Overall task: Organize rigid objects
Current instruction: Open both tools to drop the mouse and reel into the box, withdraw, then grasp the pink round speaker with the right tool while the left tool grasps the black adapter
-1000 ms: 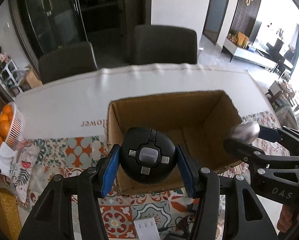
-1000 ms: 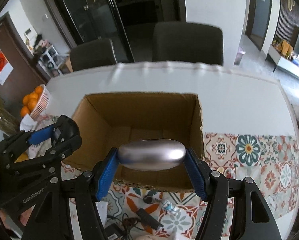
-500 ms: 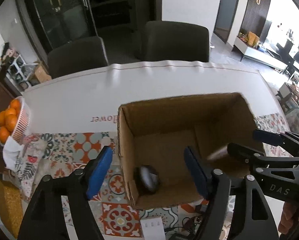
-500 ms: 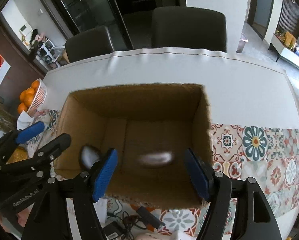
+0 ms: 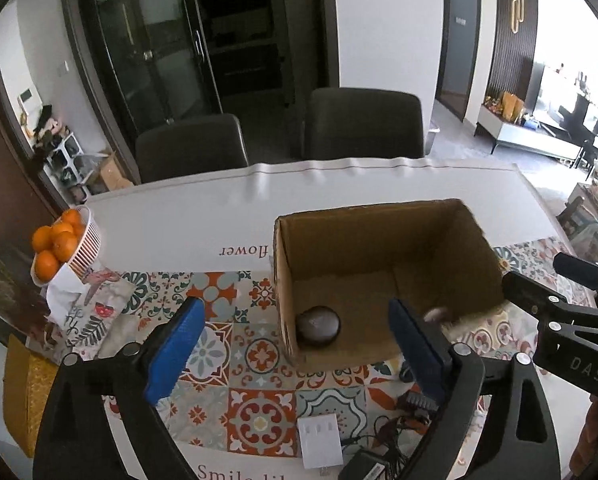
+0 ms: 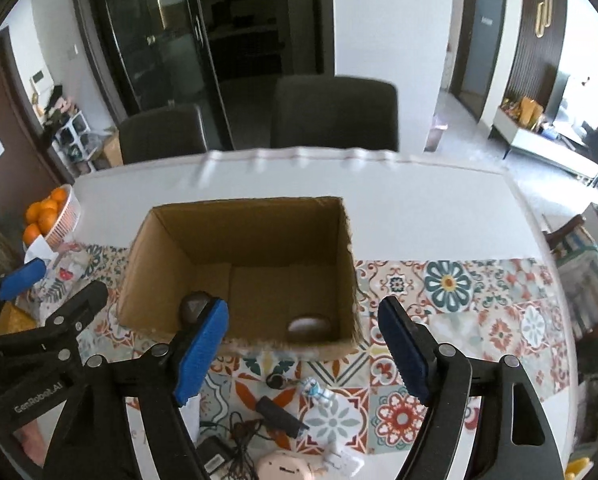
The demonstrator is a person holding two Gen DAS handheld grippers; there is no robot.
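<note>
An open cardboard box (image 5: 379, 228) (image 6: 243, 220) stands on the patterned tablecloth. A round black cable hub (image 5: 318, 326) (image 6: 194, 307) lies in its near left corner. A silver oval object (image 6: 307, 325) lies on the box floor near the right wall; in the left wrist view only a sliver (image 5: 435, 313) shows behind my finger. My left gripper (image 5: 295, 350) is open and empty, held above the box's near left edge. My right gripper (image 6: 305, 354) is open and empty above the box's near edge.
Near the table's front edge lie a white adapter (image 5: 319, 440), black cables and a charger (image 6: 235, 436), a black stick (image 6: 281, 418) and a pink gadget (image 6: 285, 468). A basket of oranges (image 5: 65, 246) stands at the left. Two dark chairs (image 5: 363, 124) are behind the table.
Both grippers opened and dropped their objects: the black hub and the silver oval fell into the box and came to rest. Both grippers have drawn back and up.
</note>
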